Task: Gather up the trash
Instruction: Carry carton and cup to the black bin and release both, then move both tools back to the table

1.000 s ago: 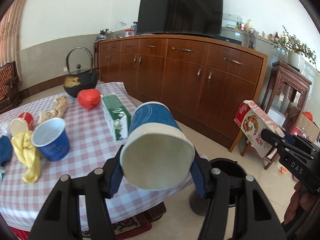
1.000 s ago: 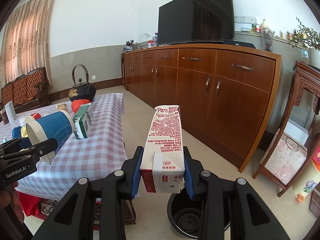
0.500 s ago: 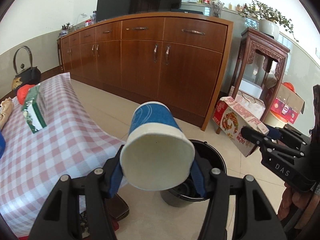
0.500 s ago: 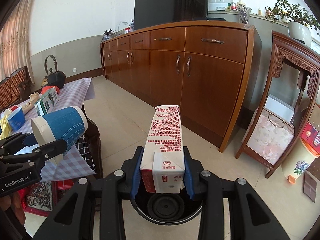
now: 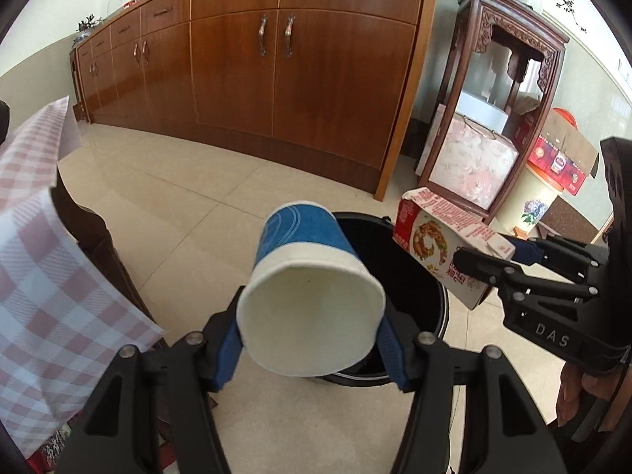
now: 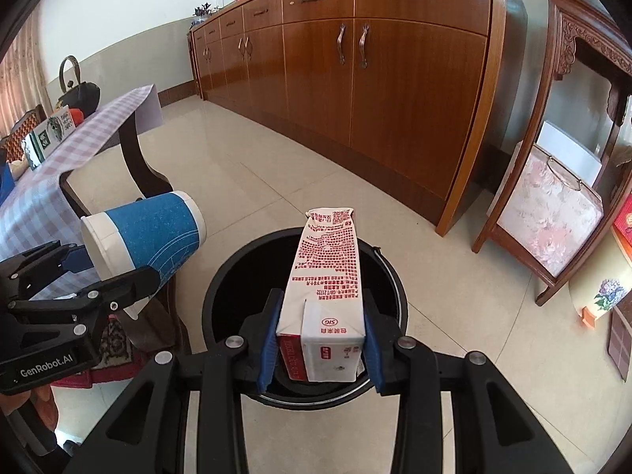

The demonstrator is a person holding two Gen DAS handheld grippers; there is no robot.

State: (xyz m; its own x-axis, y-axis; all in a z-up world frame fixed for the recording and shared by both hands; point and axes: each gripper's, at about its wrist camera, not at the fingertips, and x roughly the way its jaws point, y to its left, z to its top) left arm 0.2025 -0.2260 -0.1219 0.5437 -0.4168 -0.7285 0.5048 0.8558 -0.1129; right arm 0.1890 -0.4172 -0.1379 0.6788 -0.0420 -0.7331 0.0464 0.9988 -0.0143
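Note:
My left gripper (image 5: pixel 310 349) is shut on a blue and white paper cup (image 5: pixel 308 296), held on its side just above the near left rim of a black trash bin (image 5: pixel 430 300). My right gripper (image 6: pixel 320 341) is shut on a white and red milk carton (image 6: pixel 328 276), held lengthwise over the mouth of the bin (image 6: pixel 229 284). The carton (image 5: pixel 442 245) also shows in the left wrist view above the bin's right side. The cup (image 6: pixel 146 237) shows in the right wrist view left of the bin.
A table with a pink checked cloth (image 5: pixel 43 260) stands at the left, close to the bin. It carries a green box (image 6: pixel 49 134) and a black kettle (image 6: pixel 77 93). A long wooden cabinet (image 6: pixel 375 79) lines the back. A carved wooden stand (image 5: pixel 497 102) is at the right.
Both grippers have swung away from the table and down toward the bin. The cup and the carton are now over the bin's opening, and the bin looks larger.

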